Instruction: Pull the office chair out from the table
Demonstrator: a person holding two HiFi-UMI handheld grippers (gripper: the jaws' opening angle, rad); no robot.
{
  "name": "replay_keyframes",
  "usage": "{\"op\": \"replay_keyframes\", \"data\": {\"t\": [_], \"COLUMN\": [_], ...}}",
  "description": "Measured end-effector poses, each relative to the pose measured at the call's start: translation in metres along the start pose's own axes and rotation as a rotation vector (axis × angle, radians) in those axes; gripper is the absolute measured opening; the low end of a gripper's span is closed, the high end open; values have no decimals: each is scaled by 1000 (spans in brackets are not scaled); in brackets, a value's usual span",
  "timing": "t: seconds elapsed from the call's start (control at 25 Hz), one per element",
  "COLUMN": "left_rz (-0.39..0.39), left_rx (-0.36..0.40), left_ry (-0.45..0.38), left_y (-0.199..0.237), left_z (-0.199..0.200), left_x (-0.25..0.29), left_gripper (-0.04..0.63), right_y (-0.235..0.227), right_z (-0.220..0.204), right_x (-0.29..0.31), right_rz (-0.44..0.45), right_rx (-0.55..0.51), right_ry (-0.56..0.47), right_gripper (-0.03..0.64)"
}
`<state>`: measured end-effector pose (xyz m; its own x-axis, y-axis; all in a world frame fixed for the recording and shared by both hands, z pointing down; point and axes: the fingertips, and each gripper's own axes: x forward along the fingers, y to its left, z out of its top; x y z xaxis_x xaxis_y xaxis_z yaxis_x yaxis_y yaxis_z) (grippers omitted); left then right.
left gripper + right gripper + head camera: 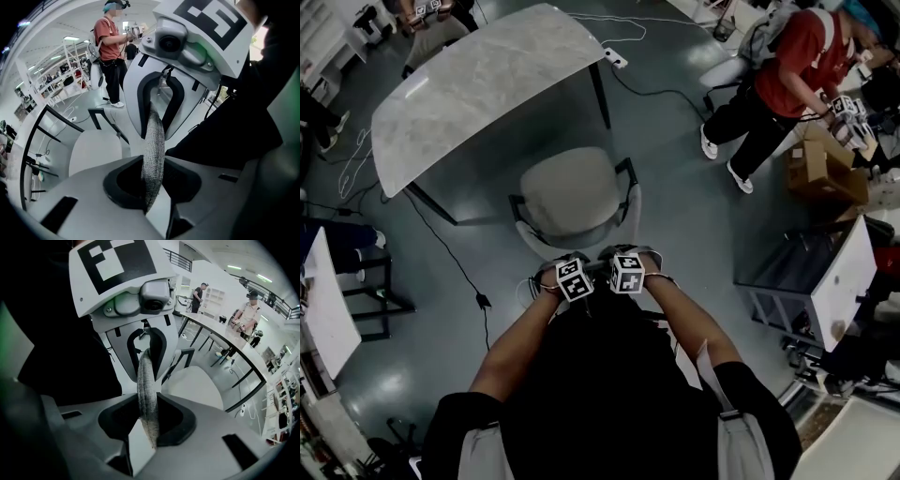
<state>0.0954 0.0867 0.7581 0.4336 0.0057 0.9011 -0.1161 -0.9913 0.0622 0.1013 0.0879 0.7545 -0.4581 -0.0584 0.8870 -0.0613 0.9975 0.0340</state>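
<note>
Grey fabric backrest (153, 140) clamped, pull likely under way
Left gripper (152, 174) and right gripper (149, 420) both pinch its top edge; office chair (577, 197) sits at five o'clock of the table (487, 84); next, draw it steadily backward

A glossy grey floor (675, 159) mirrors soft patches of ceiling light. A pale marbled tabletop (487, 84) on slim black legs stands in the middle of it. A white power strip (615, 59) lies just past its far corner, and a black cable (450, 251) trails across the floor on the left. A white-topped side table (323, 309) stands at the left edge. At the right, brown cardboard boxes (820, 169) sit near a person in a red top (792, 61). White shelving (75, 58) lines one side of the room under strip lights (71, 38). A railed balcony (180, 259) runs high along a white wall.
</note>
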Motion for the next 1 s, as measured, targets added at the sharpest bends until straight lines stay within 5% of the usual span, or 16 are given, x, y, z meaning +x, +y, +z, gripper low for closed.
{"op": "replay_keyframes", "data": {"t": [1.0], "left_rz": [-37], "left_rx": [20], "left_ry": [29], "left_y": [-113], "left_z": [-7], "left_x": [4], "left_gripper": [97], "right_y": [112], "right_z": [-12], "right_x": [-10], "right_rz": [-25], "right_rx": [44], "right_ry": [-13], "right_gripper": [98]}}
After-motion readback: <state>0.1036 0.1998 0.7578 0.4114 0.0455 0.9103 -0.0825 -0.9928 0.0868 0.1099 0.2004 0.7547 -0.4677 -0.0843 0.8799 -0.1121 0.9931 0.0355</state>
